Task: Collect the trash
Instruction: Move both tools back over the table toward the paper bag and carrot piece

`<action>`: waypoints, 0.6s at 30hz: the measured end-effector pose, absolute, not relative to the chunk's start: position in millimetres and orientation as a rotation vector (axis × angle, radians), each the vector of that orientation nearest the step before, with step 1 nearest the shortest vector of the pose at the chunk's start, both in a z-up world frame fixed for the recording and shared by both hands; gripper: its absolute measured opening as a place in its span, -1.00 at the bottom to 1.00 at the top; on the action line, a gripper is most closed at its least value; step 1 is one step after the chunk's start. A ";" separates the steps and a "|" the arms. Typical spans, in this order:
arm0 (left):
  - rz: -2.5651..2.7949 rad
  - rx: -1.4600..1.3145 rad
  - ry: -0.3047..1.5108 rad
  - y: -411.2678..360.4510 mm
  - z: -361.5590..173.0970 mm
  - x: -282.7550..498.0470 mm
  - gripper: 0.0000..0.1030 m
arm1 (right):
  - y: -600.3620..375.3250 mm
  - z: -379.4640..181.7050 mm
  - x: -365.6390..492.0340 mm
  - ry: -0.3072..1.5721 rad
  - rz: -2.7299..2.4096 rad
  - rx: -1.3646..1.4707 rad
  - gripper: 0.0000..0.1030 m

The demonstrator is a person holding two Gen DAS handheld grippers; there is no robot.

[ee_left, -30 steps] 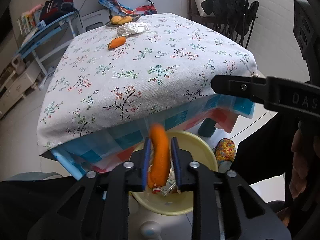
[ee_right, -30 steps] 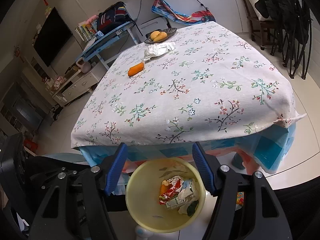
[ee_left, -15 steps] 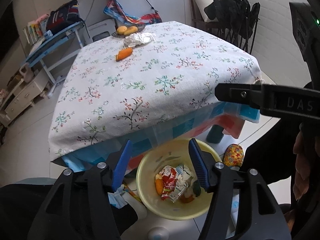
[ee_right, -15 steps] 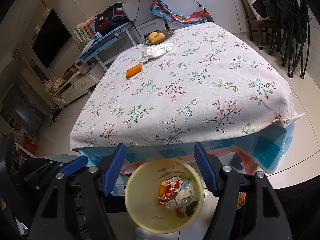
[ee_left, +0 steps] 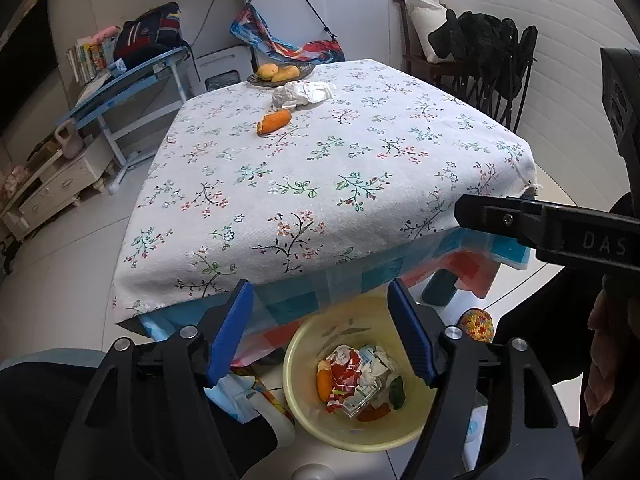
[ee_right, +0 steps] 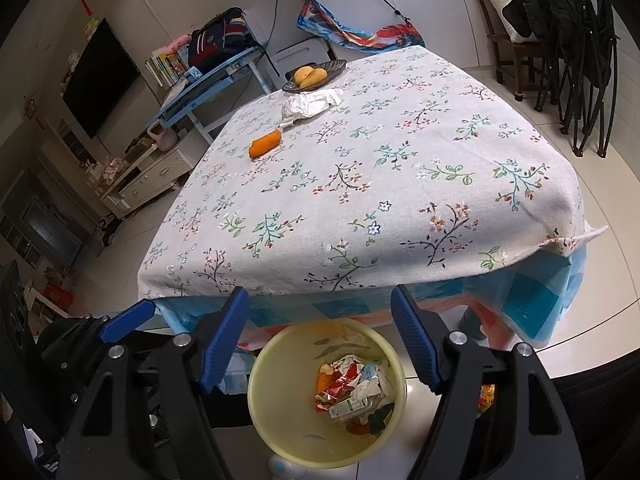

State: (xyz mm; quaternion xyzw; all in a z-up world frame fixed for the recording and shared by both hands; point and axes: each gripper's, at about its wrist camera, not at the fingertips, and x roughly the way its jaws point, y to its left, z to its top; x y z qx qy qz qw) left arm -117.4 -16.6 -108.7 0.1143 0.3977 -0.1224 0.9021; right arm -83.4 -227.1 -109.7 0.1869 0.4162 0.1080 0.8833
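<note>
A yellow trash bin (ee_left: 296,392) (ee_right: 260,404) stands on the floor below the table's near edge, holding wrappers and an orange carrot piece (ee_left: 323,385). My left gripper (ee_left: 320,308) is open and empty above the bin. My right gripper (ee_right: 320,312) is open and empty, also above the bin. On the floral tablecloth (ee_left: 320,184) (ee_right: 360,200), far from both grippers, lie another carrot piece (ee_left: 274,121) (ee_right: 265,143) and a crumpled white wrapper (ee_left: 303,93) (ee_right: 310,103).
A dark bowl of yellow fruit (ee_left: 280,73) (ee_right: 314,75) sits at the table's far edge. Black folding chairs (ee_right: 576,52) stand to the right. A blue desk (ee_left: 128,84) and low cabinets (ee_right: 148,172) stand to the left.
My left gripper opened and dropped the carrot piece it held into the bin, then lifted a little. The right gripper stayed open and barely moved.
</note>
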 end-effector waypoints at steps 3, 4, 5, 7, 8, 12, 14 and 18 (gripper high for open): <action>-0.246 0.236 0.818 -16.3 -108.1 -117.2 0.37 | -227.0 -109.6 -83.6 0.867 0.225 0.389 0.38; -0.244 0.235 0.817 -15.9 -107.8 -116.9 0.39 | -227.2 -109.3 -83.6 0.866 0.225 0.389 0.39; -0.242 0.234 0.816 -15.6 -107.6 -116.9 0.40 | -227.0 -109.6 -83.7 0.866 0.225 0.389 0.39; -0.239 0.232 0.813 -14.4 -107.3 -117.0 0.42 | -227.4 -109.6 -83.6 0.865 0.224 0.390 0.40; -0.235 0.231 0.811 -13.7 -106.8 -116.7 0.43 | -227.8 -109.4 -83.8 0.864 0.222 0.390 0.40; -0.222 0.219 0.805 -11.2 -105.1 -115.7 0.47 | -229.0 -107.8 -84.2 0.856 0.215 0.389 0.40; -0.216 0.205 0.800 -8.9 -102.5 -114.8 0.48 | -228.3 -106.5 -84.3 0.850 0.211 0.389 0.40; -0.202 0.167 0.785 -1.6 -94.9 -106.3 0.50 | -224.5 -95.9 -79.5 0.822 0.225 0.361 0.43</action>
